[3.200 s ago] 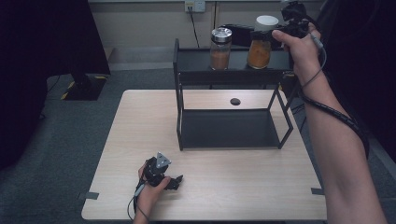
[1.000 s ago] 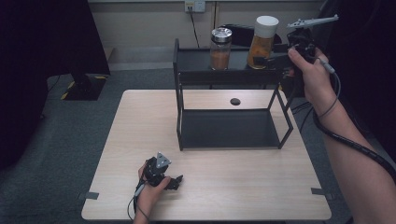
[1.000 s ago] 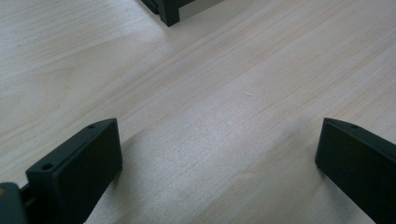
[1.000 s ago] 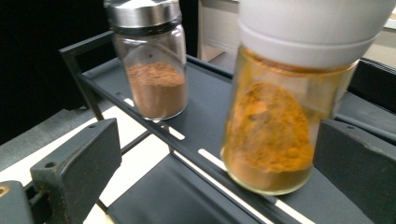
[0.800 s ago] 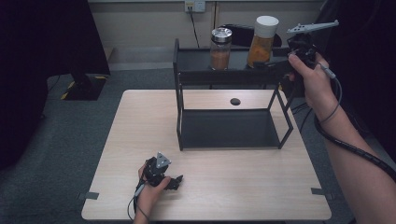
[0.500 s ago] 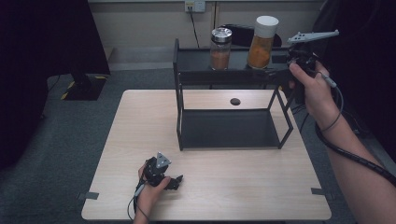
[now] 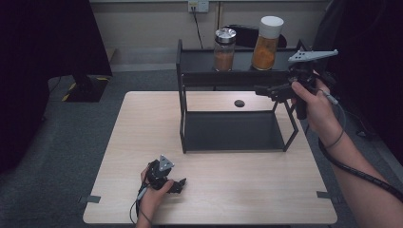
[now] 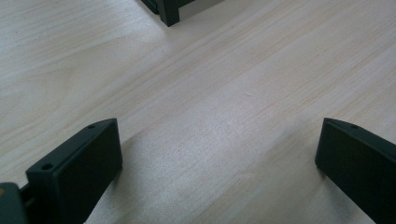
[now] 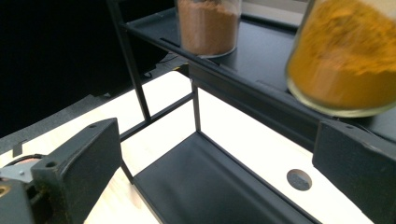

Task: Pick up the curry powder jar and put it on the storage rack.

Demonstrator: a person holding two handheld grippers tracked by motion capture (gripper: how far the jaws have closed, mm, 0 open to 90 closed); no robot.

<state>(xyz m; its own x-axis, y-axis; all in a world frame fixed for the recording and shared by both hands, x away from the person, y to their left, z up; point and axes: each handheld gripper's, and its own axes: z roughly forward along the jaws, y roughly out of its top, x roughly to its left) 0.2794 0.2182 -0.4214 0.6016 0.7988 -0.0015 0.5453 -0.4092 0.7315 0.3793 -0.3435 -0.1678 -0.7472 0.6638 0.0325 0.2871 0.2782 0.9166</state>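
Note:
A black two-tier rack (image 7: 228,78) stands at the back of the wooden table (image 7: 142,123). On its top shelf stand a metal-lidded jar of brown powder (image 7: 224,50) and a taller white-lidded jar of orange powder (image 7: 266,43). My right gripper (image 7: 260,89) hangs open and empty at the rack's right end, just below the top shelf, jaws pointing left. In the right gripper view the orange jar (image 9: 348,56) and the brown jar (image 9: 208,25) sit above the gripper's (image 9: 215,154) spread jaws. My left gripper (image 7: 177,184) rests open on the table near the front edge, its jaws (image 8: 217,154) holding nothing.
A round dark hole (image 7: 239,103) is in the tabletop behind the rack's lower tray (image 7: 228,130). Grey tape marks (image 7: 90,199) sit at the table's front corners. A dark stand (image 7: 83,88) is on the floor to the left. The right gripper's cable (image 7: 354,168) trails along the forearm.
My right gripper has let go of the orange jar on the top shelf, drawn back to the right and dropped lower. The left gripper has stayed put.

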